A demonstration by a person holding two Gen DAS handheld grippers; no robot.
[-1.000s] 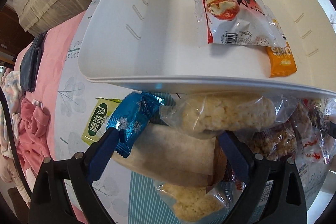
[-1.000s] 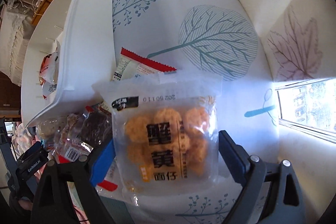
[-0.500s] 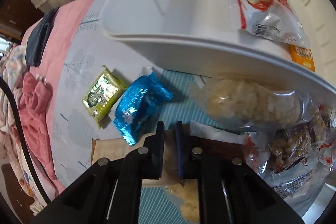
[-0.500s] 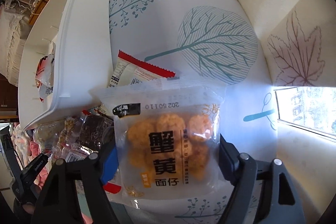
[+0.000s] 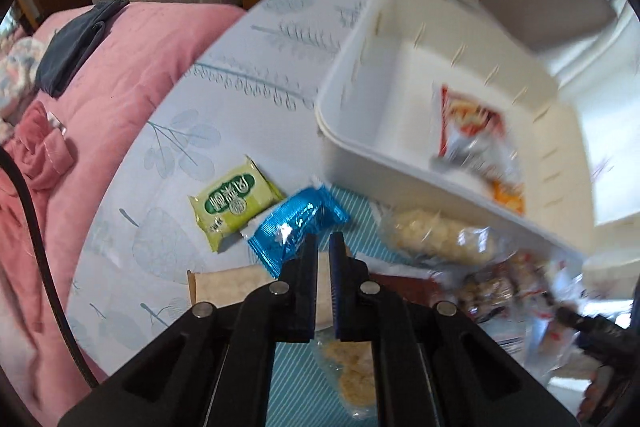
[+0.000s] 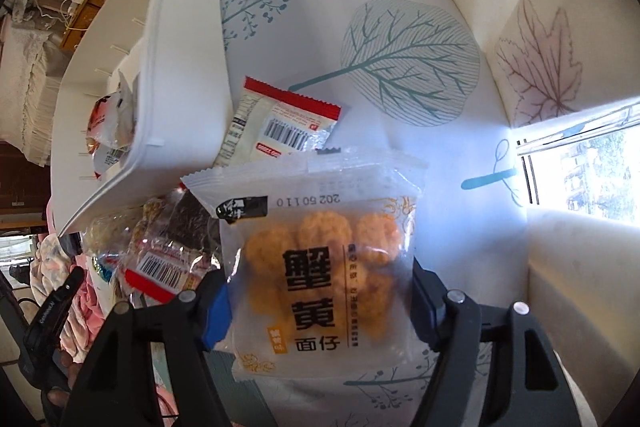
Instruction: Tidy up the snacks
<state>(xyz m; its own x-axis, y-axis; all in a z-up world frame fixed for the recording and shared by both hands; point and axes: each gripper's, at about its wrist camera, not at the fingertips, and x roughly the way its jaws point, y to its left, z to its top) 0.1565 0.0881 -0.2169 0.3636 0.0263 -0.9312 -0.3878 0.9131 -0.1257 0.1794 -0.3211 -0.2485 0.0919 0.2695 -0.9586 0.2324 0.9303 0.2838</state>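
A: Left gripper (image 5: 323, 241)?
B: Pointing steeply down over the leaf-print tablecloth (image 5: 260, 75), jaws drawn together to a thin slit. Flat beige packet (image 5: 224, 285) showing in the slit and out past the left finger; impossible to tell whether pinched.
A: Around it?
B: Blue foil packet (image 5: 296, 227) just ahead of the fingertips, green packet (image 5: 232, 203) touching its far-left corner. Clear bag of pale rice crackers (image 5: 432, 239) to the right, close against the near wall of the white bin (image 5: 400, 183). Inside the bin, a red-and-white packet (image 5: 468, 123) lying partly over an orange one (image 5: 508, 197), both blurred.
A: Right gripper (image 6: 320, 283)?
B: Jaws closing, set fairly wide, with the clear bag of round orange snacks (image 6: 328, 239) between them. Both pads against the bag's side edges, black printed characters facing the camera.
A: Beyond that bag?
B: White packet with a red edge (image 6: 280, 127), leaning on the bin's outer wall.
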